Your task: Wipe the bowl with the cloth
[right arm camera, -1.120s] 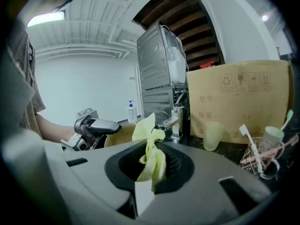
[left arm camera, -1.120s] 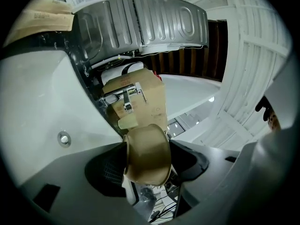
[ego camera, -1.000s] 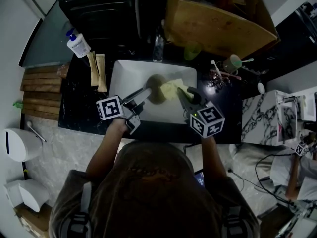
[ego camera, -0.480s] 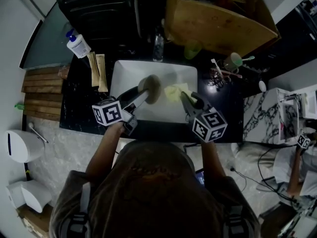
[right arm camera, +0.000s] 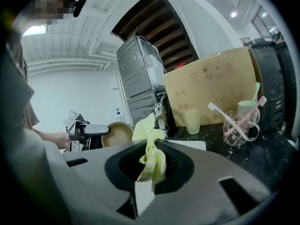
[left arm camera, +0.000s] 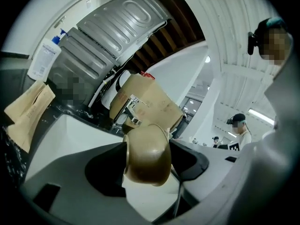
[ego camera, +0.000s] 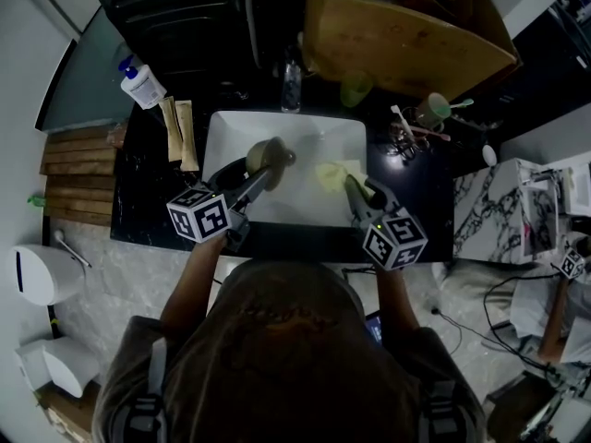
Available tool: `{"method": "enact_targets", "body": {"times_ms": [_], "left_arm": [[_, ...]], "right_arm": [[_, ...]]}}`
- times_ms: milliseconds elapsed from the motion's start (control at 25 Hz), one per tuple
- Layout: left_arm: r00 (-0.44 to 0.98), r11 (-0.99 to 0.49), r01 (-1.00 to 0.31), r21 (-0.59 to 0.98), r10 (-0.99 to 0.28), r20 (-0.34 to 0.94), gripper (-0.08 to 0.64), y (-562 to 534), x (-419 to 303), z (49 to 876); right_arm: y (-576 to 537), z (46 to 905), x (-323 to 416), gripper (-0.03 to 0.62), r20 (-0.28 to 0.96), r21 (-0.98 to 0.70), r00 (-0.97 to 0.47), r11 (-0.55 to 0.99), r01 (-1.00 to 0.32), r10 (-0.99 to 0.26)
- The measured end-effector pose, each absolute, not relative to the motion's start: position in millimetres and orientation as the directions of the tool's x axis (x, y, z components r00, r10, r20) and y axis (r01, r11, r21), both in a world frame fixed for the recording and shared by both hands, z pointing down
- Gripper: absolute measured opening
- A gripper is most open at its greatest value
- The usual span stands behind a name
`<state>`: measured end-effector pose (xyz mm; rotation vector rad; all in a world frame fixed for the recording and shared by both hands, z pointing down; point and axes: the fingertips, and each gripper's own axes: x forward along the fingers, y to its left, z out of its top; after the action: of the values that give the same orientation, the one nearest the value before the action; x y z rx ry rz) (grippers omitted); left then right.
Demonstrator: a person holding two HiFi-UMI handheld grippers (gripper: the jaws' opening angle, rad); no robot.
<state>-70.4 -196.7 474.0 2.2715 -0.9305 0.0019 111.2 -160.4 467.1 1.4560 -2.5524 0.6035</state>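
1. Over the left half of the white rectangular sink basin [ego camera: 319, 135], my left gripper [ego camera: 260, 170] reaches in from the near edge. Its jaws are pinched on the wall of the tan round bowl [ego camera: 268, 153].
2. That bowl is lifted clear of the basin floor and tipped on its side. In the left gripper view its rounded outside faces the camera and its rim is turned to the left.
3. Over the right half of the basin, my right gripper [ego camera: 354, 185] also comes in from the near edge. Its jaws are pressed together on a bunched yellow-green cloth [ego camera: 332, 172].
4. From the right gripper view, one fold of the cloth sticks up past the jaws and the rest hangs crumpled between them.
5. Bowl and cloth sit side by side above the basin's middle, close but with a gap between them.
6. Around the basin lies a black countertop [ego camera: 420, 197].
7. Beyond the basin's far left corner stands a white pump bottle with a blue top [ego camera: 143, 83].
8. Behind the far edge I see a brown cardboard box [ego camera: 406, 35], with a pale green cup [ego camera: 358, 92] just in front of it.
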Motion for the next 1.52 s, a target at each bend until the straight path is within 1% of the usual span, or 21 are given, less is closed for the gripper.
{"method": "enact_targets", "body": {"times_ms": [160,520,1520], "left_arm": [[0.718,-0.519,-0.662,0.540,-0.646,0.259,0.278,-195.7,-73.6,475.6],[0.672,-0.483,-0.703,0.522,-0.693,0.262,0.278,-195.2,-80.1,479.1],[0.653,-0.478,-0.726,0.495,-0.705,0.278,0.278,-200.8,-75.8,479.7]], "right_arm": [[-159.3,468.0,113.2,0.026,0.301,-0.280,-0.511,0.438,-0.854,-0.805],[-160.9,467.8,115.8,0.026,0.276,-0.296,-0.512,0.435,-0.850,-0.813],[-169.1,466.8,117.2,0.026,0.257,-0.306,-0.528,0.450,-0.839,-0.810]]}}
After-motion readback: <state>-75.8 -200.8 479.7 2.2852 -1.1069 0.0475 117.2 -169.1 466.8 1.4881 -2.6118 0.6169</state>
